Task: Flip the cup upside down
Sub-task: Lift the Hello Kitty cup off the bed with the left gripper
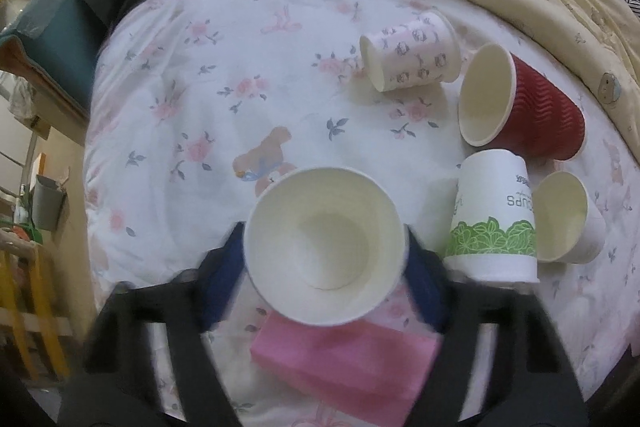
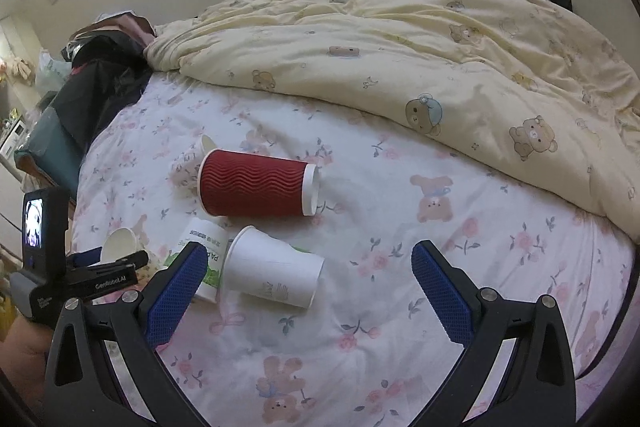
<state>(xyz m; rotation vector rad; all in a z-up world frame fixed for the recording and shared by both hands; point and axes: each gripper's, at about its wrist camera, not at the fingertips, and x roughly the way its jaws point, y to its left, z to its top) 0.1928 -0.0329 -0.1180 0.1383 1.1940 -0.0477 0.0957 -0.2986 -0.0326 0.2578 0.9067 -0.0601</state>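
Five paper cups show in the left wrist view, against four clearly made out in the right. Only the left view shows the pink rectangular pack (image 1: 344, 367) lying under the left gripper (image 1: 326, 259). Its blue-padded fingers (image 1: 222, 283) are clenched on a plain white paper cup (image 1: 324, 247), mouth facing the camera, held above the floral bed sheet (image 1: 224, 67). Ahead and to the right of those fingers lie one pink-patterned cup (image 1: 412, 53) and one red ribbed cup (image 1: 532, 107) on their sides, one green-leaf printed cup (image 1: 494, 215) standing inverted, and one white cup (image 1: 568, 219) tipped over. The right gripper (image 2: 308, 287) hangs released, fingers (image 2: 440, 291) spread wide, touching nothing; the tipped white cup (image 2: 272, 273) lies between them, just ahead.
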